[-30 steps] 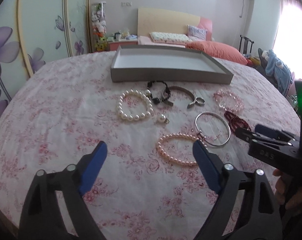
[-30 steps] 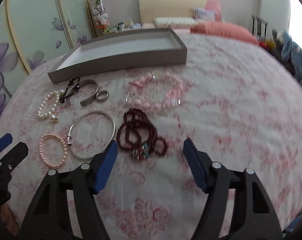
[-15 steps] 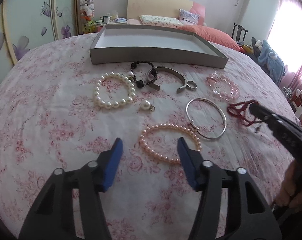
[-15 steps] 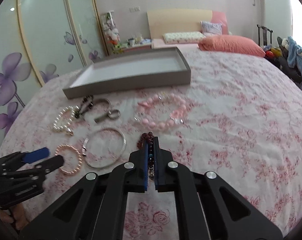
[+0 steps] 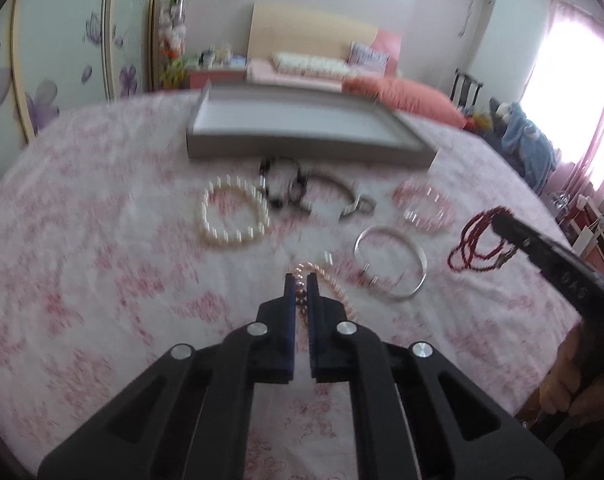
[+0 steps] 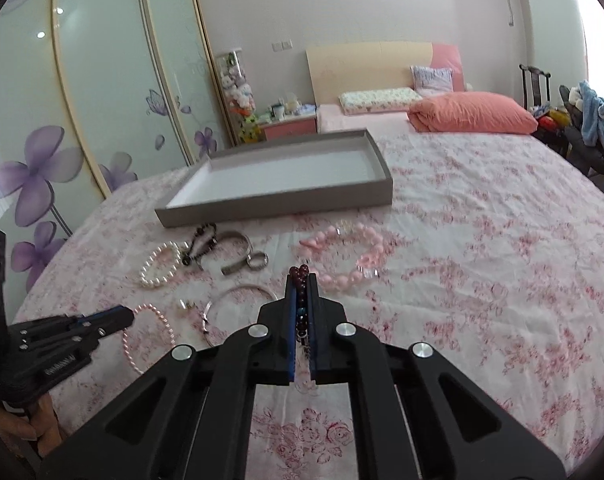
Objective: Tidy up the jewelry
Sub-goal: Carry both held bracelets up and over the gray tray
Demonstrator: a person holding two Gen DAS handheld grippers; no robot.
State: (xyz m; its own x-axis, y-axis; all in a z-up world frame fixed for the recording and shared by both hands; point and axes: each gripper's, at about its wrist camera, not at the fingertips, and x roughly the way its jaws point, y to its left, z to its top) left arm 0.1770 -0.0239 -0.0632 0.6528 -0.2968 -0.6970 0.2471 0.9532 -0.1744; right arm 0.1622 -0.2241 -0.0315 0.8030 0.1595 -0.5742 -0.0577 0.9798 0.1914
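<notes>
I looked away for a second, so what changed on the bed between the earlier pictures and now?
The right gripper closed on the dark red bead bracelet and lifted it off the bedspread. The left gripper has just closed on the pink pearl bracelet. The tray and the other bracelets stayed put.

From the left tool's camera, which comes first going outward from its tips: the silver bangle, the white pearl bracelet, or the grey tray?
1. Silver bangle: closest to the left tool, just to its right.
2. White pearl bracelet: farther up, to the left.
3. Grey tray: farthest, at the back behind all the jewelry.
</notes>
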